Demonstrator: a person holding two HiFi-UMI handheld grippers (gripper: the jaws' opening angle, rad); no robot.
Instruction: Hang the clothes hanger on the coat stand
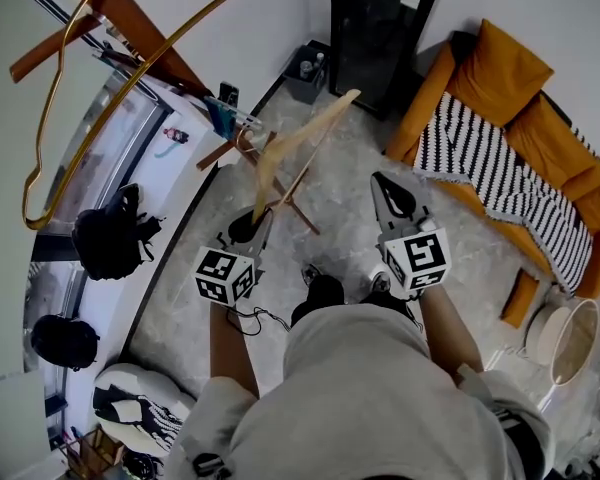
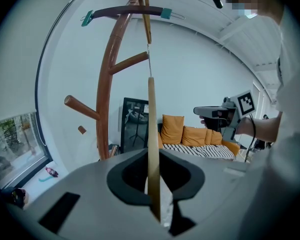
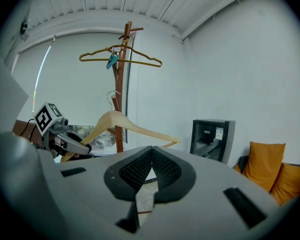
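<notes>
A pale wooden clothes hanger (image 1: 302, 133) is raised in front of me, and my left gripper (image 1: 260, 218) is shut on one end of it. In the left gripper view the hanger (image 2: 151, 134) stands edge-on between the jaws, its metal hook (image 2: 149, 59) reaching up beside the brown coat stand (image 2: 107, 94). The stand's trunk (image 1: 130, 18) runs across the upper left and carries a gold wire hanger (image 1: 50, 118). My right gripper (image 1: 385, 183) hovers to the right, shut and empty; its own view shows the stand (image 3: 121, 84) and the wooden hanger (image 3: 125, 124) ahead.
A black cabinet (image 1: 380, 18) stands against the far wall, with a small bin (image 1: 308, 68) beside it. An orange sofa with a striped blanket (image 1: 510, 138) fills the right side. Black bags (image 1: 105, 238) lie by the window at left. A white basket (image 1: 570, 338) sits at right.
</notes>
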